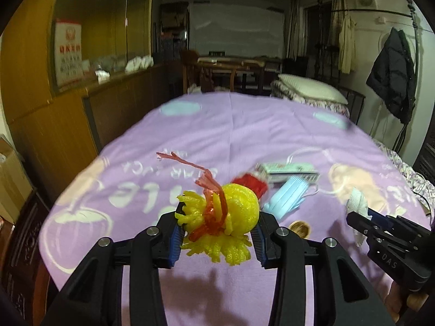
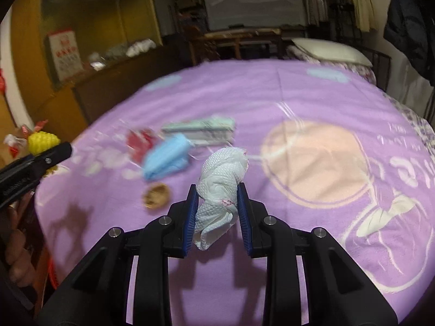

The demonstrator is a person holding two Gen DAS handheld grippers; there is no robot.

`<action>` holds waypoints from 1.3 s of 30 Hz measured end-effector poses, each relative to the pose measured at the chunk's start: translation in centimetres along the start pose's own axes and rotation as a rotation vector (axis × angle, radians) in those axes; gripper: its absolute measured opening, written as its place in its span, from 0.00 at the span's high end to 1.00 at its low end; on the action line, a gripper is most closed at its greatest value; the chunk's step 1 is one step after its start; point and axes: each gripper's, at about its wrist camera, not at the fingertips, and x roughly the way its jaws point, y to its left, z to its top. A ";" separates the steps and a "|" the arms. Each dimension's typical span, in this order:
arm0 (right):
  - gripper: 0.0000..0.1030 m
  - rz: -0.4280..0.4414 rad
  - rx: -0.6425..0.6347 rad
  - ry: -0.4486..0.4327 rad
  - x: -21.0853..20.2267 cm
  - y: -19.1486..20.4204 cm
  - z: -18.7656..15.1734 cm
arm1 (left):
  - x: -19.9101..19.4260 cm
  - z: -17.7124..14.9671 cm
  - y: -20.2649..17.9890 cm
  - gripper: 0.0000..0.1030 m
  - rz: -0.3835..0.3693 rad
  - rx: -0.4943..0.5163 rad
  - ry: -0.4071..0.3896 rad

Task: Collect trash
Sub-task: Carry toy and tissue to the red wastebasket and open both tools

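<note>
The scene was a dim bedroom, with a bed point(image 1: 217, 125) covered by a purple printed blanket, a pillow point(image 1: 312, 88) at its far end, wooden cabinets point(image 1: 54, 103) along one side and a dark coat point(image 1: 391, 78) hanging on the other.

The left gripper point(image 1: 217, 225) was clamped on a yellow foam fruit net point(image 1: 233, 209) with a strip of red mesh point(image 1: 214, 203) tangled across it; the jaws stood fairly narrow, their blue pads pressing both sides of the net. The bundle was held clear above the blanket, its shadow falling on the cloth below.

The right gripper point(image 2: 217, 203) gripped a crumpled white tissue point(image 2: 223, 174). Its jaws were nearly closed, the tissue pinched between the pads and bulging out above and below them, likewise off the bed.

Remaining items lay together on the blanket beyond the grippers: a folded blue face mask point(image 2: 165, 160), a red wrapper point(image 2: 140, 141) just beside it, and a pale green box point(image 2: 201, 129) just behind the mask. A small brown nut shell point(image 2: 156, 195) lay apart, nearer the grippers. Motion blur obscured the finer detail of these items.

In the right wrist view the left gripper appeared at the left edge with the yellow net in it, and part of a hand point(image 2: 16, 233) was visible below.
</note>
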 end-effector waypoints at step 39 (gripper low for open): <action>0.69 0.385 -0.211 -0.042 -11.3 15.7 -2.8 | -16.8 -6.4 12.7 0.59 0.288 -0.035 -0.099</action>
